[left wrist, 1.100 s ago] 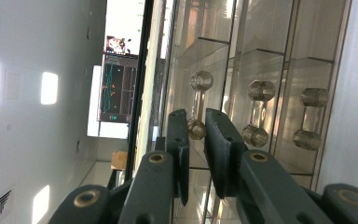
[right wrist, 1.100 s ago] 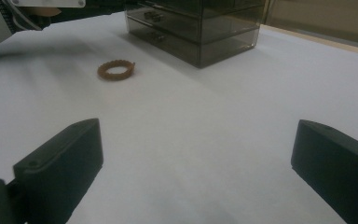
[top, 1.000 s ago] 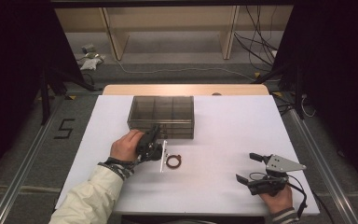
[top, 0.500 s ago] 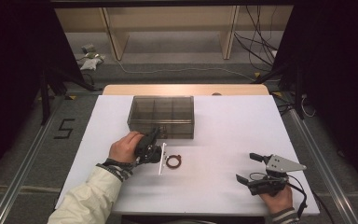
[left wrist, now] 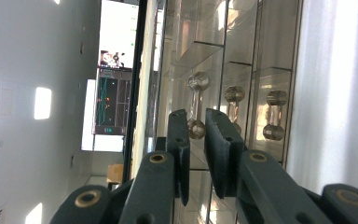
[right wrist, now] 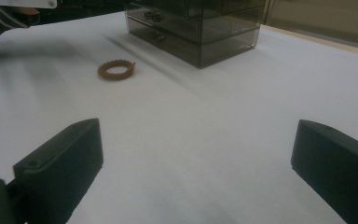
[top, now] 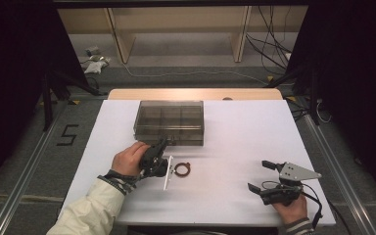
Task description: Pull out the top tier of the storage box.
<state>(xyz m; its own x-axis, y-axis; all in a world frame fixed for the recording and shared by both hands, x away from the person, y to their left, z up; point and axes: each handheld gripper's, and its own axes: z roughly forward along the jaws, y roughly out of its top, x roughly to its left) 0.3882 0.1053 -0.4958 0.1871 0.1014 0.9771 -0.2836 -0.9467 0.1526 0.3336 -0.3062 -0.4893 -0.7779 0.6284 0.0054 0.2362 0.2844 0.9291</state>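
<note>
The drawer box point(top: 169, 122) stands mid-worktop point(top: 235, 147); the left gripper point(left wrist: 196, 135) has its fingers clamped on a knobbed drawer handle point(left wrist: 196, 105). A brown ring point(top: 181, 169) lies just beside (bare white surface around). The right gripper point(top: 263, 175) rests with fingers apart.

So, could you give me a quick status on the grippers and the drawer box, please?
Left gripper shut on drawer handle. Right gripper open, off aside. Brown ring on table before drawer box.
</note>
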